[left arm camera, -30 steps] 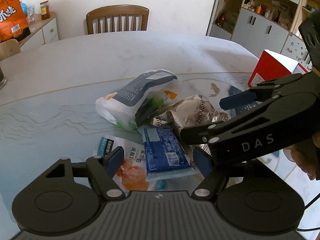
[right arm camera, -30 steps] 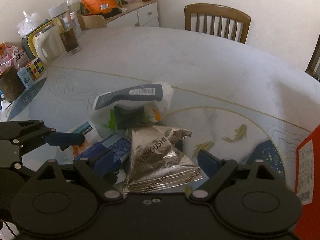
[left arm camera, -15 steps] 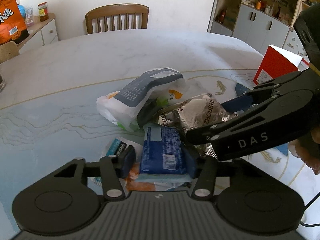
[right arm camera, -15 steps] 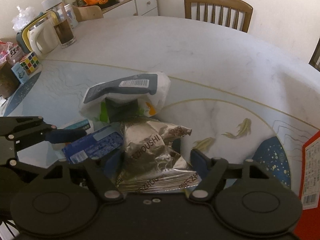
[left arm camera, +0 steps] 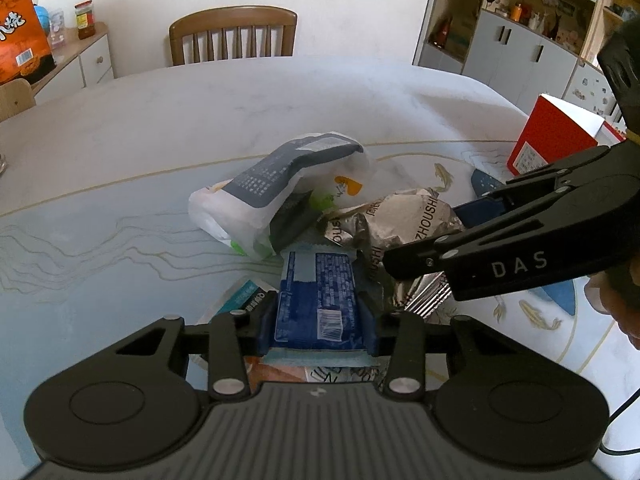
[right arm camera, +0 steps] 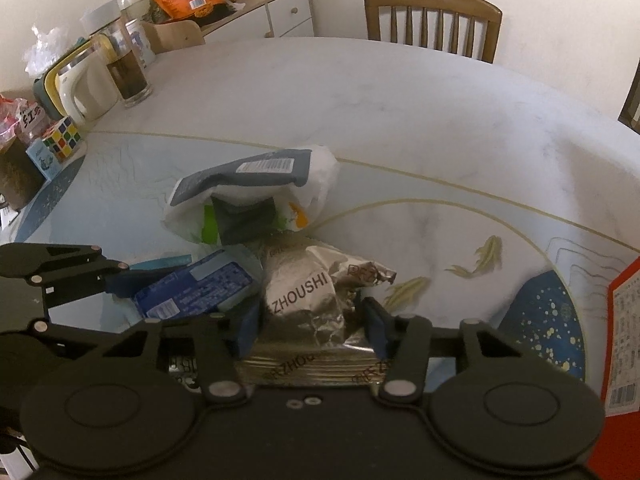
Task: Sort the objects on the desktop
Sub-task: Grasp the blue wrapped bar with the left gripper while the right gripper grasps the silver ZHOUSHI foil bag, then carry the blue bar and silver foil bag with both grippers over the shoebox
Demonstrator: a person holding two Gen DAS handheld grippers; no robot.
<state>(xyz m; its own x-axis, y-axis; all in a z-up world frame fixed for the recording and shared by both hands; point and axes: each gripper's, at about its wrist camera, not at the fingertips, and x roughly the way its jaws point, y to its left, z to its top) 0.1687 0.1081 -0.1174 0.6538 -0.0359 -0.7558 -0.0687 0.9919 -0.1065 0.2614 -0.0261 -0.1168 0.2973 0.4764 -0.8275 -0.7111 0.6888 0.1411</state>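
A: Left gripper (left arm camera: 318, 330) status?
B: Jaws were closing, pads pressed on both sides of the blue packet (left arm camera: 318, 304), which lay w/ its far end ahead of the tips.
A: Right gripper (right arm camera: 310, 322)?
B: Closing too, silver foil bag (right arm camera: 308, 300) between the fingers; left pad touched it, right pad just beside it. White pouch (right arm camera: 256, 200) sat ahead of both.

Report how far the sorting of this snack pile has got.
Nothing looks sorted yet: the packets lie in one heap on the table. In hand: the left gripper is closing on the blue packet, the right gripper on the silver foil bag. Left: the white pouch and the packet underneath.
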